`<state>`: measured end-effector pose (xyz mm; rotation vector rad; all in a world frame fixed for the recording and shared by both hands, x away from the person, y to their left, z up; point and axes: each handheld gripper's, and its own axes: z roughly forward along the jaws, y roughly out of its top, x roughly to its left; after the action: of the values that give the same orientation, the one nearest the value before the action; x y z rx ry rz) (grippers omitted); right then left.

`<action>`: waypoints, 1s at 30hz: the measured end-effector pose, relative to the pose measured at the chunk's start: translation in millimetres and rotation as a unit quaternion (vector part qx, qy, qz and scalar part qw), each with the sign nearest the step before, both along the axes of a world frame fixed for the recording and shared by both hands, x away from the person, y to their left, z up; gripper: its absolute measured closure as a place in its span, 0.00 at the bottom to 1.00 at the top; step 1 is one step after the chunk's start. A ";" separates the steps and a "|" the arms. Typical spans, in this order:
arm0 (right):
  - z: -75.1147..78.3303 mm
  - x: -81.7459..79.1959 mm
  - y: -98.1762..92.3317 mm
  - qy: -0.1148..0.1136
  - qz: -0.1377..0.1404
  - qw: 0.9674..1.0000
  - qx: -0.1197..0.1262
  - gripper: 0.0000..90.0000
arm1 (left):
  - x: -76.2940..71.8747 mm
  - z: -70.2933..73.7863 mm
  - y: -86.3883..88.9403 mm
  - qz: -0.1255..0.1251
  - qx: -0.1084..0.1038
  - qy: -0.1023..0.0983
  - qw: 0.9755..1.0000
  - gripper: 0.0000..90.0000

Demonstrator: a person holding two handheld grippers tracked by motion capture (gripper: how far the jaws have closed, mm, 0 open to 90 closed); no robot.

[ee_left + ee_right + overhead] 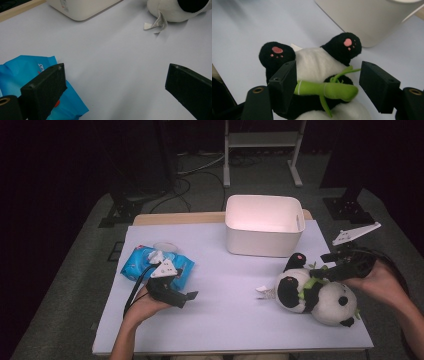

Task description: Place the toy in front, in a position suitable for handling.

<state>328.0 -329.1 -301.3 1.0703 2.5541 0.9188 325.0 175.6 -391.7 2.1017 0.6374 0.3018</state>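
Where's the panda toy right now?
High view: the panda toy lies at the table's right, before the white bin, between the open right gripper jaws.

In front of me the pale worktop (225, 290) carries a white bin (262, 237) at its far edge, right of the middle, open side up, with nothing in it that I can see. A strip of bare wood (175, 218) runs along that far edge behind it. On my left lies a blue soft pack (137, 262), flat, well apart from the bin. Beyond the worktop is grey floor (75, 270), with dark cables (195, 170) trailing across it and a light metal frame (262, 140) standing on it.
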 end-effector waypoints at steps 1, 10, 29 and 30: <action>0.0 0.0 0.0 0.000 0.000 1.000 0.000 0.33 | 0.0 0.0 0.0 0.000 0.000 0.000 1.000 0.03; -11.5 4.7 -15.1 0.016 -0.016 1.000 -0.001 0.33 | 0.0 -1.0 -0.2 -0.001 0.001 0.003 1.000 0.03; -28.4 2.0 -18.9 0.037 0.005 0.999 0.012 0.65 | 0.2 -2.0 0.0 -0.004 0.005 0.007 1.000 0.03; -28.4 0.5 -19.1 0.035 0.011 0.999 0.019 0.70 | 0.1 -2.0 0.0 -0.004 0.005 0.007 1.000 0.03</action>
<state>328.6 -348.2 -329.7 1.1063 2.6194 0.9539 325.2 175.6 -393.6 2.1170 0.6366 0.2865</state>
